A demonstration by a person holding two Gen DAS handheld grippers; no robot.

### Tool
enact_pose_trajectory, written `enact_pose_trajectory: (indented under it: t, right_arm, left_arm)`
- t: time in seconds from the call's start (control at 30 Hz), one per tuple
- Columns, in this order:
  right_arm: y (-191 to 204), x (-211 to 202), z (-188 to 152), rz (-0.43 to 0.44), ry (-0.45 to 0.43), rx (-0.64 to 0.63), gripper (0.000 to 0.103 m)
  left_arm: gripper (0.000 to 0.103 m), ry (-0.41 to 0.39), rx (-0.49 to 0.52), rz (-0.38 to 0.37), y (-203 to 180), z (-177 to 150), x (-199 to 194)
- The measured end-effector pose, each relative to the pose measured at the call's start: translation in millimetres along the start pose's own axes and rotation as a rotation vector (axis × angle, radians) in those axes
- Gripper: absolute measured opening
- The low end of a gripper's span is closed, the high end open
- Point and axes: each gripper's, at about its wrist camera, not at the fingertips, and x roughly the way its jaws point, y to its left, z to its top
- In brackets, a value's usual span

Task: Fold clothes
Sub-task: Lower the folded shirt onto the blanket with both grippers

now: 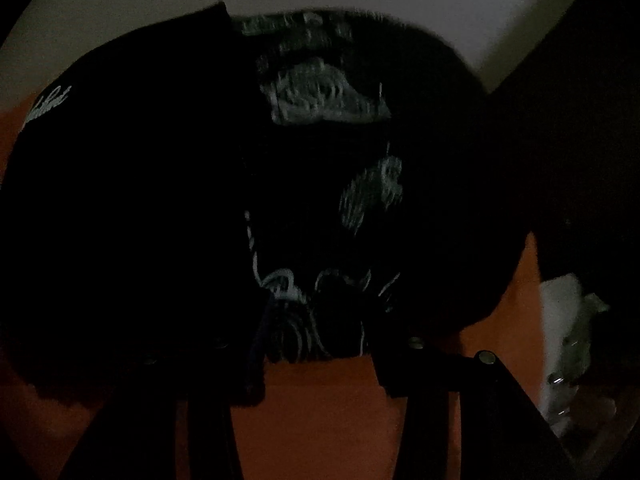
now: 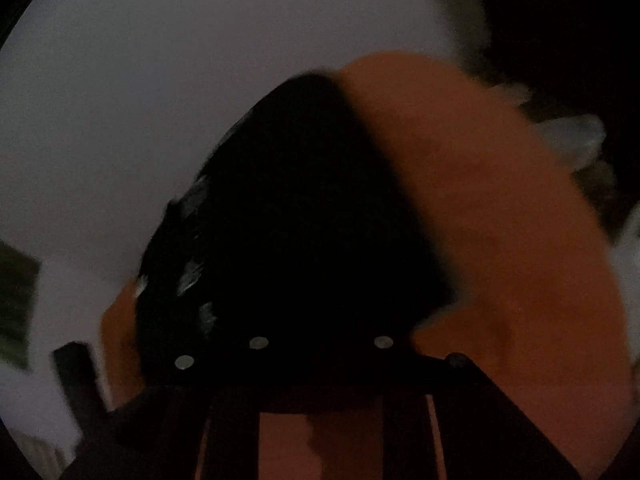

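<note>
A black garment with a pale grey print (image 1: 328,96) lies on an orange surface (image 1: 320,408) and fills most of the left wrist view. It also shows in the right wrist view (image 2: 304,220), seen from its edge. My left gripper (image 1: 316,360) sits at the garment's near hem; its dark fingers merge with the cloth, so the jaw state is unclear. My right gripper (image 2: 320,344) is pressed against the black cloth, and its fingers are lost in the dark fabric. Both views are very dim and blurred.
A pale wall (image 2: 160,80) rises behind the orange surface (image 2: 500,220). White crumpled items (image 1: 568,320) lie at the right edge of the left wrist view, and pale cloth (image 2: 576,136) lies at the far right of the right wrist view.
</note>
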Motion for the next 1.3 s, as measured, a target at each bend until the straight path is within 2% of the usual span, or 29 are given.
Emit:
enact_pose_trajectory:
  t: [0.03,0.13,0.17,0.2,0.27,0.3,0.33,0.4,0.43,0.5,0.57,0.6,0.67,0.73,0.8,0.87,0.93,1.03,1.17,1.27,1.3]
  right_arm:
    - [7.3,13.3,-3.6,-0.018,0.017,-0.038,0.018]
    - [20.9,59.3,-9.7,-0.247,0.124,-0.134,0.016]
    - [26.8,61.6,-9.3,-0.269,0.122,-0.130,0.014]
    - [36.3,59.7,-7.8,-0.272,0.101,-0.137,0.009]
    - [71.0,41.2,0.5,-0.209,-0.017,-0.203,0.009]
    - [90.9,38.9,5.3,-0.204,-0.064,-0.256,0.009]
    - [108.1,42.5,10.8,-0.207,-0.097,-0.294,0.009]
    - [130.3,75.1,24.4,-0.250,-0.106,-0.305,0.009]
    - [136.9,95.6,29.3,-0.280,-0.082,-0.306,0.009]
    - [132.4,147.6,31.2,-0.369,0.067,-0.288,0.009]
    - [133.6,162.0,34.6,-0.424,0.126,-0.301,0.009]
    - [135.5,163.7,37.3,-0.433,0.140,-0.298,0.008]
    - [144.2,144.4,46.1,-0.382,0.094,-0.254,0.008]
    - [152.2,132.8,52.0,-0.381,0.032,-0.236,0.008]
    - [156.7,151.5,55.8,-0.367,0.062,-0.233,0.008]
    - [145.8,179.6,55.2,-0.399,0.141,-0.237,0.008]
    - [139.2,173.3,54.1,-0.382,0.142,-0.264,0.008]
    - [146.9,142.0,48.8,-0.288,0.090,-0.279,0.008]
    - [158.1,81.9,18.8,-0.311,0.066,-0.302,0.008]
    - [167.0,44.9,-0.3,-0.323,0.066,-0.304,0.008]
    - [166.6,36.9,-7.2,-0.330,0.066,-0.310,0.008]
  left_arm:
    - [0.046,-0.003,0.012,0.007,-0.8,-0.7,-3.0]
    - [0.046,-0.034,0.025,-0.024,4.4,1.3,-27.5]
    - [0.046,-0.048,0.019,-0.036,8.7,3.5,-36.3]
    - [0.046,-0.066,0.003,-0.050,14.9,6.8,-45.6]
    - [0.046,-0.096,-0.042,-0.067,30.3,12.5,-63.6]
    - [0.046,-0.108,-0.068,-0.072,39.7,14.5,-70.5]
    - [0.046,-0.118,-0.096,-0.076,50.1,15.7,-76.0]
    - [0.046,-0.138,-0.152,-0.083,70.9,18.3,-86.9]
    - [0.046,-0.149,-0.179,-0.086,81.3,19.6,-92.3]
    - [0.046,-0.138,-0.206,-0.087,100.5,26.4,-91.8]
    - [0.046,-0.121,-0.213,-0.075,119.1,28.9,-88.7]
    - [0.046,-0.118,-0.216,-0.072,126.5,27.1,-87.7]
    - [0.046,-0.114,-0.226,-0.067,144.6,15.2,-94.9]
    - [0.046,-0.092,-0.258,-0.078,161.1,3.4,-95.2]
    - [0.046,-0.074,-0.280,-0.097,168.3,-4.5,-96.1]
    - [0.046,-0.058,-0.298,-0.116,174.7,-10.0,-96.3]
    - [0.046,-0.061,-0.273,-0.119,172.1,-8.5,-98.9]
    - [0.047,-0.074,-0.215,-0.113,154.6,2.3,-97.3]
    - [0.046,-0.068,-0.188,-0.116,123.1,19.0,-92.2]
    - [0.047,-0.063,-0.158,-0.081,94.2,31.4,-96.7]
    - [0.050,-0.061,-0.142,-0.065,84.8,34.5,-99.0]
